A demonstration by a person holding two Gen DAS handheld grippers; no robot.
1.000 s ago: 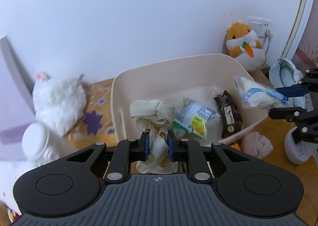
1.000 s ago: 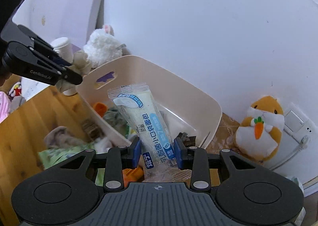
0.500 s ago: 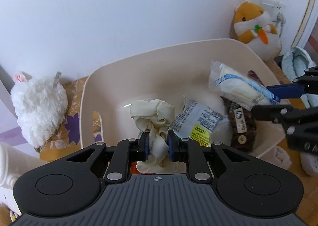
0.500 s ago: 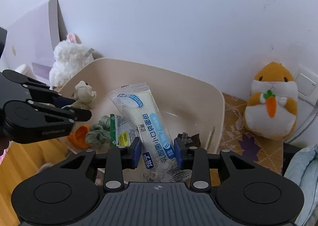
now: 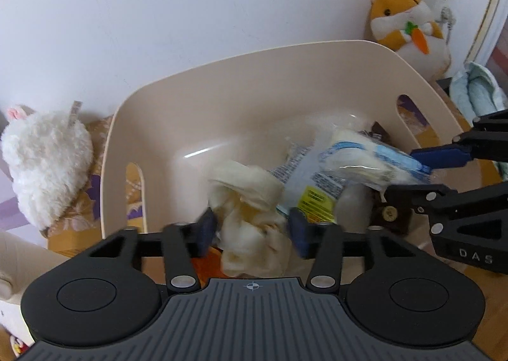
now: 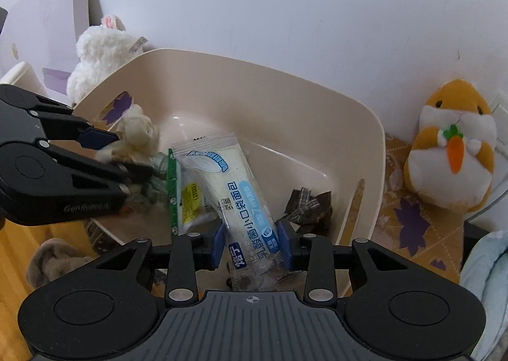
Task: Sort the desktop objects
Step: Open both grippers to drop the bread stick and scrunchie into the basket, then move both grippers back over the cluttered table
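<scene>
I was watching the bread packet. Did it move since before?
Yes. In the right wrist view the bread packet has come over the beige bin, lower into it, with the right hand-held gripper opening.

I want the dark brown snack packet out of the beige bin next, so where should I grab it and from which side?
Grip the dark brown packet by its crimped top edge, which sticks up toward the bin's right wall. Come from above, probably with the right tongs, whose jaws are opening around the bread packet. That edge is thin and raised, while the packet's lower part is hidden behind the bread packet.
</scene>
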